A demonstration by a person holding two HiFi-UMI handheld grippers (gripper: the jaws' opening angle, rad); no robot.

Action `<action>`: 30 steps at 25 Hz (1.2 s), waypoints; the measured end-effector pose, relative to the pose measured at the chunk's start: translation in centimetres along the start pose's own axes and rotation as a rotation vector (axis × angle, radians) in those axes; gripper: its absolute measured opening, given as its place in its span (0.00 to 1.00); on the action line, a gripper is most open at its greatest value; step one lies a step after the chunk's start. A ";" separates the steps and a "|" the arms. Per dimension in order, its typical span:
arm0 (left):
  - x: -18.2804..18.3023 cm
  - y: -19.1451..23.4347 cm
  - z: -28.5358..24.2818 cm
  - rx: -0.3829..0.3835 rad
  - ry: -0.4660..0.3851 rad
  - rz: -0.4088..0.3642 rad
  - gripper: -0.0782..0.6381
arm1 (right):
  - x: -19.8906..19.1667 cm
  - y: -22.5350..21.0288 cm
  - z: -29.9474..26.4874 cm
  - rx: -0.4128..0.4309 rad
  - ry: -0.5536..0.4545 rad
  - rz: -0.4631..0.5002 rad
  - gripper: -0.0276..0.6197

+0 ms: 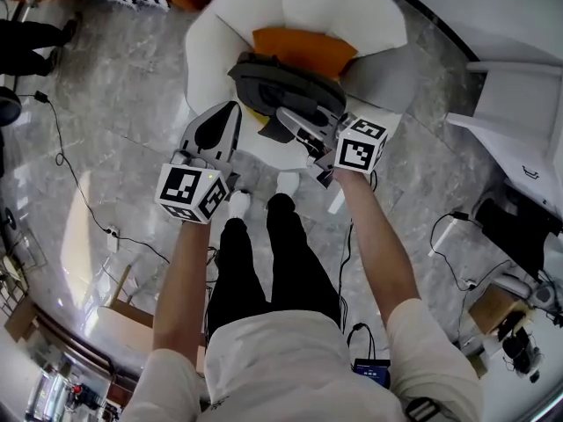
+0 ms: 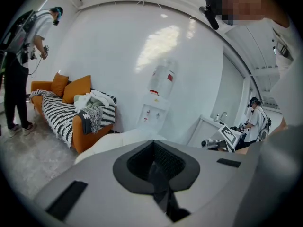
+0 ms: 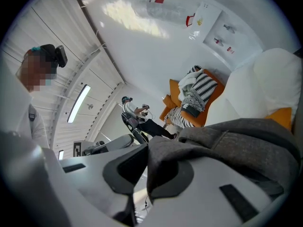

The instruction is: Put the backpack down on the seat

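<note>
out front, a white armchair (image 1: 211, 51), and over its seat a dark grey backpack (image 1: 281, 79), just before an orange cushion (image 1: 303, 49) at the chair's back; resting or hanging, impossible to tell. at the backpack's near edge the right gripper (image 1: 297, 123), jaws clamped on a fold of its grey fabric. just left of that, beside the backpack, the left gripper (image 1: 224, 117), jaws closed together on nothing.
</note>
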State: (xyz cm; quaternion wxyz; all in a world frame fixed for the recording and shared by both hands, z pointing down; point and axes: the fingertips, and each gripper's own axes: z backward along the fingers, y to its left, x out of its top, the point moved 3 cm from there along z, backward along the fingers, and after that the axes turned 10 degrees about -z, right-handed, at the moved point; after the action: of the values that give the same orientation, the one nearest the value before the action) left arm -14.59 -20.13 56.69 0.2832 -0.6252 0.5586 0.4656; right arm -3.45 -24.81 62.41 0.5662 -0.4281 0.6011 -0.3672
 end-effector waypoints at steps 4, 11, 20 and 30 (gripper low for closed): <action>-1.0 0.1 -1.1 0.008 0.001 0.004 0.13 | -0.7 -1.1 -0.1 0.024 0.012 -0.016 0.11; -2.8 0.9 -2.6 0.030 -0.006 0.018 0.13 | -1.3 -3.4 -0.7 0.058 0.037 -0.044 0.11; -4.1 0.8 -4.9 0.031 -0.009 0.036 0.13 | 0.1 -5.7 0.3 0.066 0.024 -0.036 0.11; -4.5 0.6 -7.7 0.020 -0.012 0.042 0.13 | 2.7 -8.7 2.0 0.001 0.042 0.043 0.11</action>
State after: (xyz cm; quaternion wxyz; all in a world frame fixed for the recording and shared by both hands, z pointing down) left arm -12.83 -25.07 63.94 0.2828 -0.6078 0.5744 0.4698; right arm -0.54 -30.38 69.34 0.5615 -0.4069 0.6217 -0.3641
